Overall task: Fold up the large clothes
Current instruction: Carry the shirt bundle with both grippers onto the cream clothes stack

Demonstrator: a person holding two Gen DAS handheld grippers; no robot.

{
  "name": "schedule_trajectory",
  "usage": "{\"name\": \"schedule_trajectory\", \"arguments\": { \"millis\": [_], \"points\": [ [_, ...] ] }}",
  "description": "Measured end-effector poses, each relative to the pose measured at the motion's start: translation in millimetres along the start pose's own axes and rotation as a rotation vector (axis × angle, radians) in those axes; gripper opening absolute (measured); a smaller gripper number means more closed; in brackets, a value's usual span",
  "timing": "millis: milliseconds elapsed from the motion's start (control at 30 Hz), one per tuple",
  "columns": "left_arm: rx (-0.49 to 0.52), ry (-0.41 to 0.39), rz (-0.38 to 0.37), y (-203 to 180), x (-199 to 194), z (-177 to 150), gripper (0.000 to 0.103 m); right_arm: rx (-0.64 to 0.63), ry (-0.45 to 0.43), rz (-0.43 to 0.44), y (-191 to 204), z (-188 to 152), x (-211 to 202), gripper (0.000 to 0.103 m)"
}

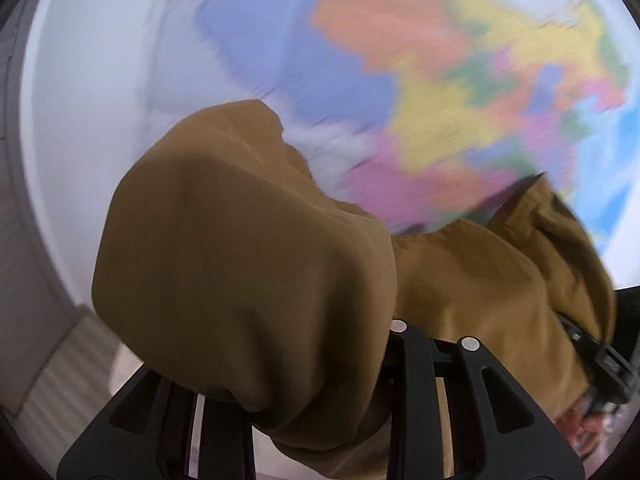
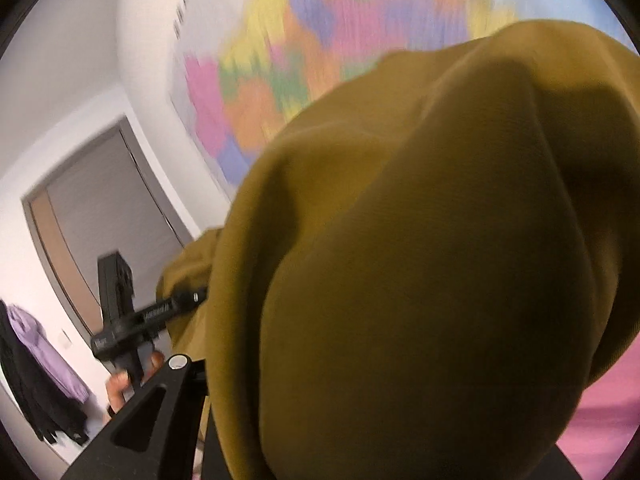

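Note:
A mustard-brown garment (image 1: pixel 248 248) hangs bunched in front of both cameras, lifted off the surface. My left gripper (image 1: pixel 320 364) is shut on a fold of it; the cloth drapes over the left finger and only the right finger (image 1: pixel 432 392) shows. In the right wrist view the garment (image 2: pixel 420 260) fills most of the frame. My right gripper (image 2: pixel 320 368) is shut on it, with one finger (image 2: pixel 160 400) bare and the other under cloth. Each gripper also shows in the other's view, biting the same cloth: the right gripper (image 1: pixel 568 328) and the left gripper (image 2: pixel 188 300).
A colourful wall map (image 1: pixel 440 60) hangs close behind the garment, blurred by motion. A grey door (image 2: pixel 100 220) stands at the left, with purple and black clothes (image 2: pixel 36 360) hanging beside it. A pink surface (image 2: pixel 600 420) lies low on the right. A person's hand (image 2: pixel 120 388) grips the left handle.

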State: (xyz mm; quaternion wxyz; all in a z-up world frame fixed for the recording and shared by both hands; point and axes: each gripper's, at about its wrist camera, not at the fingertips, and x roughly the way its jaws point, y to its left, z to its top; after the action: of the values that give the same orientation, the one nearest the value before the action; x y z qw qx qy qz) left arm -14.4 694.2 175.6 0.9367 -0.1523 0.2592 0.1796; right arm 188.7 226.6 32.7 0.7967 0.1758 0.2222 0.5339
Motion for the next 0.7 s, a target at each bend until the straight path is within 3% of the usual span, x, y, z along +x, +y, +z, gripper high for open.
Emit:
{"name": "schedule_trajectory", "arguments": {
  "millis": [100, 167, 233, 300, 467, 533, 633, 700],
  "points": [
    [-0.074, 0.131, 0.083, 53.0, 60.7, -41.7, 0.027, 0.125, 0.199, -0.068, -36.7, -51.4, 61.5, 0.027],
    [-0.124, 0.164, 0.091, 79.2, 77.6, -63.6, 0.029, 0.185, 0.285, -0.089, -54.2, -81.4, 73.3, 0.032],
    [-0.174, 0.134, 0.040, 96.0, 77.3, -77.7, 0.032, 0.187, 0.281, -0.073, -57.0, -90.9, 67.2, 0.036],
    [-0.154, 0.123, 0.046, 99.4, 72.0, -81.0, 0.033, 0.167, 0.299, -0.063, -53.6, -91.0, 53.9, 0.050],
    [-0.170, 0.137, 0.023, 91.1, 81.3, -78.0, 0.042, 0.146, 0.321, -0.066, -62.6, -89.1, -7.8, 0.068],
    [-0.156, 0.133, 0.042, 89.7, 82.4, -82.3, 0.048, 0.162, 0.304, -0.072, -65.7, -83.0, -15.4, 0.069],
    [-0.149, 0.122, 0.080, 85.6, 68.0, -94.5, 0.053, 0.194, 0.275, -0.086, -66.8, -62.9, 16.2, 0.069],
    [-0.154, 0.108, 0.107, 85.0, 57.8, -99.1, 0.057, 0.190, 0.258, -0.150, -57.9, -54.6, 25.4, 0.068]
  ]
}}
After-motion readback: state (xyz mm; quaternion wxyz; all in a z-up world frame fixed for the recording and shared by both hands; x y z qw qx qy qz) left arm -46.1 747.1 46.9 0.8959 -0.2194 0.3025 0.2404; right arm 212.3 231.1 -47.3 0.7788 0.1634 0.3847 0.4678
